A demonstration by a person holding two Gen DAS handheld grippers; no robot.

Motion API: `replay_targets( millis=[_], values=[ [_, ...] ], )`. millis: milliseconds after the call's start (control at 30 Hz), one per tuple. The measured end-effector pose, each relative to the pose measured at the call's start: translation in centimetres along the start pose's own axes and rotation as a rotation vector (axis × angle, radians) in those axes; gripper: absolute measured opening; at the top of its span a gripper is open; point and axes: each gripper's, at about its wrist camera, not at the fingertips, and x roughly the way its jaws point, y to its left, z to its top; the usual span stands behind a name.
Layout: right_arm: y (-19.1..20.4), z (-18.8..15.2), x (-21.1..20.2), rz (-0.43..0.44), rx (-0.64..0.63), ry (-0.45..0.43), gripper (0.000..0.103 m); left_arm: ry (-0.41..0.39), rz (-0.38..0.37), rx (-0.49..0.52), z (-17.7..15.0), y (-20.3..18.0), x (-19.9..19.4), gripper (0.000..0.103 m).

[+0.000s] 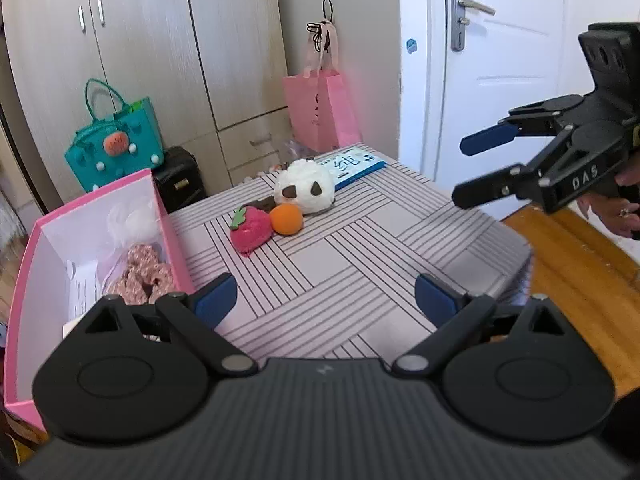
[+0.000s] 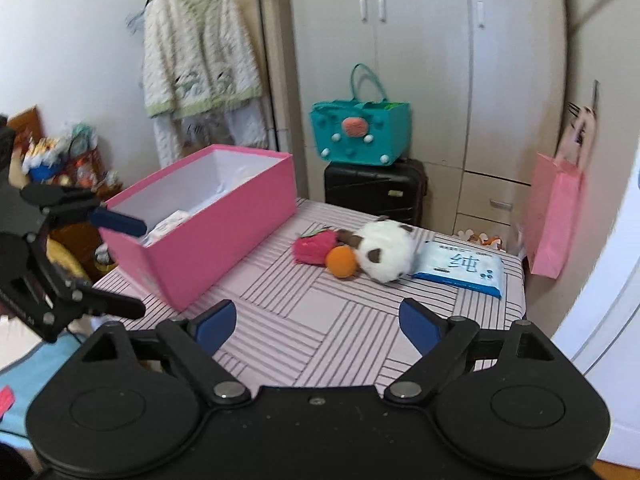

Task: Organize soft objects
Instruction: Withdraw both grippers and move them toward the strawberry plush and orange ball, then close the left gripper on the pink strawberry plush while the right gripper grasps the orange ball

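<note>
On the striped table [image 1: 340, 264] lie a red strawberry plush [image 1: 250, 232], an orange ball [image 1: 286, 219] and a white plush with brown patches [image 1: 306, 188], all touching. In the right wrist view they are the strawberry [image 2: 314, 248], ball [image 2: 341, 262] and white plush [image 2: 384, 252]. An open pink box [image 1: 24, 280] [image 2: 208, 248] at the table's left holds pink ruffled fabric [image 1: 146, 276] and a white fluffy item [image 1: 134, 220]. My left gripper [image 1: 325, 300] [image 2: 134, 266] is open and empty, near the table's front. My right gripper [image 2: 316, 320] [image 1: 466, 170] is open and empty, off to the right.
A blue wipes pack [image 1: 352, 166] [image 2: 460, 266] lies behind the white plush. A teal bag [image 2: 360, 132] sits on a black suitcase [image 2: 374, 192] by the wardrobe. A pink paper bag [image 1: 320, 108] hangs at the back, a white door [image 1: 500, 60] stands right, and wooden floor [image 1: 576, 256] lies beyond the table edge.
</note>
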Motion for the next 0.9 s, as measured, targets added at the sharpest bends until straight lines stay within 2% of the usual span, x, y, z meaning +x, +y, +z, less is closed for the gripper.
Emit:
replay_targets(
  millis=[133,333,500,700,800,833,867,900],
  values=[
    [-1.9,-1.1,1.3,-0.031,0.031,-0.067,0.091,-0.047,0.111,0.067,-0.9,-1.8,2.7,0.096],
    [-2.8,-1.1,3.6,-0.042,0.004,-0.074,0.091,-0.092,0.217,0.083,-1.1,-2.8,6.6,0.096],
    [-2.3,-1.2,5.4,-0.035,-0.052,-0.058,0.091,-0.105,0.237,0.014,-0.8,-2.3,9.3,0.096],
    [-2.4,-1.8,8.6,-0.096,-0.176,-0.047,0.089,-0.104,0.221,-0.112,0.7,-0.1,11.1,0.092],
    [-3.6,-2.0,10.4,-0.100,-0.156,-0.008,0.078,-0.098,0.223,-0.159,1.6,1.0,11.8,0.084],
    [-3.7,-2.0,11.2,-0.093,-0.156,0.012,0.072,-0.086,0.221,-0.180,1.9,1.3,12.2,0.076],
    [-3.5,-1.9,12.1,-0.086,-0.173,0.032,0.066,-0.067,0.216,-0.196,2.1,1.7,12.9,0.063],
    [-3.1,-1.9,13.0,-0.081,-0.193,0.045,0.053,-0.047,0.215,-0.209,2.3,2.0,13.5,0.059]
  ],
)
